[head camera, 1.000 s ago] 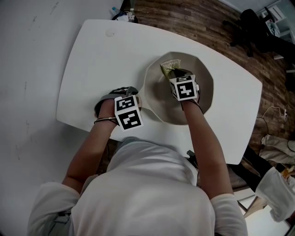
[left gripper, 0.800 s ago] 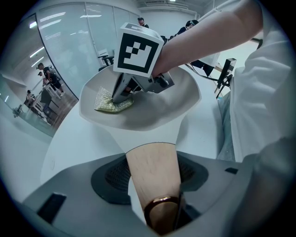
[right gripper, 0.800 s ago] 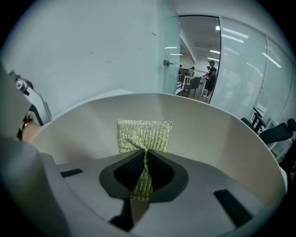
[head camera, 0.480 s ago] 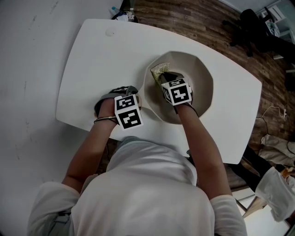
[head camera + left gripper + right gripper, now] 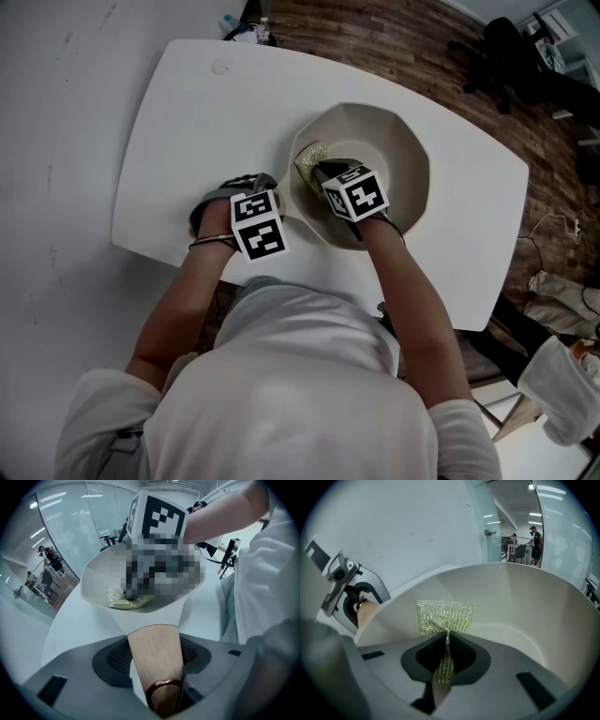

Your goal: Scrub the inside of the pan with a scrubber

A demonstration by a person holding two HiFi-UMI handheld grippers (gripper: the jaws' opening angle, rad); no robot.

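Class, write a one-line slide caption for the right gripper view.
Right gripper holding a glittery mesh scrubber inside the cream pan.

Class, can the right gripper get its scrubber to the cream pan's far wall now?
Likely yes: the right gripper is inside the open cream pan, and nothing but its glittery yellow-green scrubber lies there.

This looks like an open-plan office or a lab set up in one. A white counter (image 5: 187,122) stands on wood-plank flooring (image 5: 412,47), with a black office chair (image 5: 525,56) at two o'clock from it and a loose cable (image 5: 553,230) on the floor at three o'clock. The gripper views show tall glass partitions (image 5: 70,522), ceiling strip lights (image 5: 543,488) and people standing (image 5: 536,538) further back in the room.
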